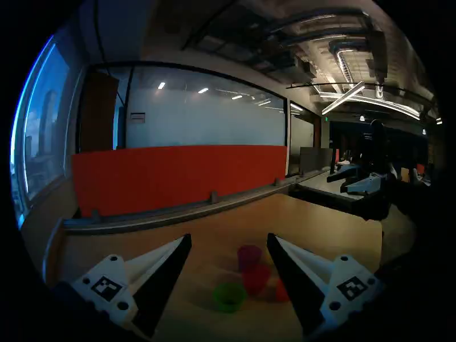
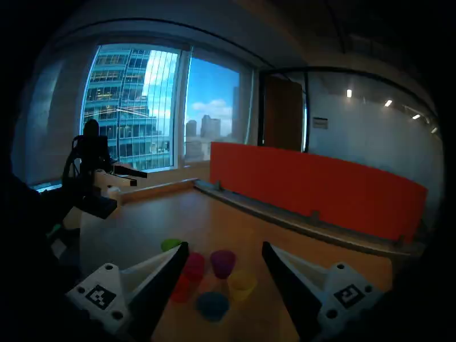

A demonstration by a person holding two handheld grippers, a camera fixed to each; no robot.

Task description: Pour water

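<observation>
- The left gripper (image 1: 228, 236) hangs above the counter (image 1: 319, 222) with its fingers spread wide and nothing between them.
- The right gripper (image 2: 225, 244) is the same: fingers well apart, holding nothing.
- The task's things are small coloured cups standing upright in a loose cluster on the counter. Neither view lets me tell whether any of them holds water.
- In the left gripper view the green cup (image 1: 229, 296) sits ahead of and below the fingers, about centred in the gap. It is the cup nearest that gripper.
- Just beyond the green cup, to its right, stands a red cup (image 1: 256, 278), and a purple cup (image 1: 249, 256) stands past that.
- Right of the green cup, another reddish cup (image 1: 281, 290) is half hidden by the right-hand finger.
- In the right gripper view the green cup is on the far left edge of the cluster.
- From there a blue cup (image 2: 212, 305) is closest to the fingers, with a yellow cup (image 2: 241, 284) beside it. Both are well on the near side of the green cup.
- So I judge the green cup to be the left gripper's natural pick, and the blue or yellow cup the right's.
- With the cups upright, either pick calls for a descent forward and down, with the fingers coming in level to close on the cup's sides.
</observation>
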